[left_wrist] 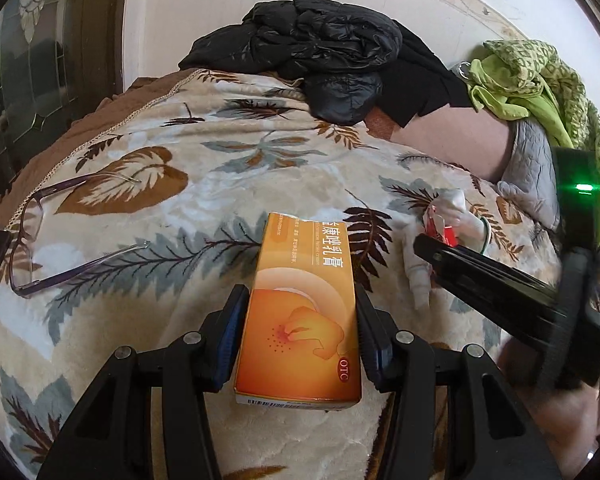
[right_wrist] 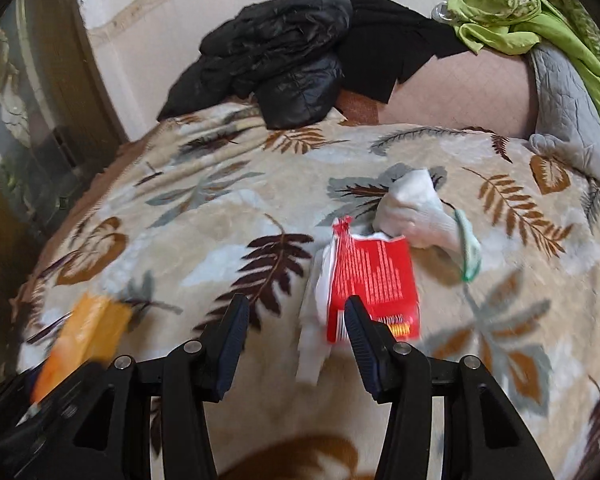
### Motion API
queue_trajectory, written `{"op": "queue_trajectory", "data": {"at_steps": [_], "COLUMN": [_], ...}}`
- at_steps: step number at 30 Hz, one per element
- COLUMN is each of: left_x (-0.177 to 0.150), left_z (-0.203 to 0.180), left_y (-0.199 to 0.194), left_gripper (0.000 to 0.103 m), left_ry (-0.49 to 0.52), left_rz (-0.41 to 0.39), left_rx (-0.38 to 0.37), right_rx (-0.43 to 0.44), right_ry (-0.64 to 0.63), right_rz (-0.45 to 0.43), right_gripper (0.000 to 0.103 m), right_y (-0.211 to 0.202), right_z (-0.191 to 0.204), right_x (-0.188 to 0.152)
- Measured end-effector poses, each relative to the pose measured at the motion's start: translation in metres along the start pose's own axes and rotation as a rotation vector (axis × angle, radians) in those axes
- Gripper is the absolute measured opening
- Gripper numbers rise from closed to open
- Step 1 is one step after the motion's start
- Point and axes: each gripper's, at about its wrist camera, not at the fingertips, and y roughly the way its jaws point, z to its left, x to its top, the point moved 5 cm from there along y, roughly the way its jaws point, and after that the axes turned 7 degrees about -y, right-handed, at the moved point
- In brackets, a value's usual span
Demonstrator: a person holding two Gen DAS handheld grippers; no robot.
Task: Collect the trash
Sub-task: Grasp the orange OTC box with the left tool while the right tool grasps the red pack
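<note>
My left gripper (left_wrist: 300,292) is shut on an orange medicine box (left_wrist: 300,320), its pads pressing both long sides above the leaf-print blanket (left_wrist: 172,216). In the right wrist view the box (right_wrist: 84,336) shows blurred at lower left. My right gripper (right_wrist: 297,300) is open with nothing between its fingers. A torn red packet (right_wrist: 374,280) lies on the blanket just past its right fingertip, on a crumpled white tissue (right_wrist: 314,328). From the left wrist view, the right gripper (left_wrist: 424,244) reaches in from the right toward the red packet (left_wrist: 440,228).
A white sock (right_wrist: 416,212) with green trim lies behind the packet. Glasses (left_wrist: 28,236) rest on the blanket at far left. A black jacket (left_wrist: 324,40), green cloth (left_wrist: 532,80) and a grey quilted pillow (left_wrist: 532,168) lie along the headboard. A glass-panelled door (left_wrist: 28,80) stands left.
</note>
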Motion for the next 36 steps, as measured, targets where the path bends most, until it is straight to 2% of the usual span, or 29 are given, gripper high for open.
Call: {"op": "queue_trajectory", "data": {"at_steps": [1,3,6,11,17,21,27,36], "left_x": [0.000,0.001,0.001,-0.007,-0.028,-0.047,-0.069,-0.070], "left_z": [-0.001,-0.004,-0.014,-0.035,-0.064,-0.092,-0.130,-0.140], "left_y": [0.000,0.000,-0.002,-0.007,-0.017,-0.023,-0.027,-0.024], "left_gripper": [0.050,0.050,0.050,0.050,0.050,0.050,0.050,0.050], "left_ry": [0.000,0.008,0.031,0.072,0.149,0.223,0.335,0.381], "left_rz": [0.001,-0.002,-0.005,-0.007,-0.006,-0.007,-0.040,-0.085], "left_rx": [-0.005,-0.014,-0.041,-0.082,-0.122,-0.148,-0.138,-0.094], "right_rx": [-0.003,-0.018,-0.004,0.048,0.141,0.143,0.119,0.176], "right_ry": [0.006,0.022,0.038,0.071,0.171,0.235,0.273,0.288], "right_rz": [0.005,0.027,-0.012,-0.093,-0.172,-0.204,-0.235,-0.236], "right_gripper": [0.027,0.007,0.003,0.002,0.002,0.003,0.003,0.003], "right_y": [0.005,0.011,-0.005,-0.062,-0.137,-0.168,-0.176,-0.174], "right_z": [-0.004,-0.014,-0.024,-0.033,-0.051,-0.070,-0.097,-0.103], "right_x": [0.001,-0.001,-0.006,-0.021,-0.058,-0.087,-0.091,-0.089]}}
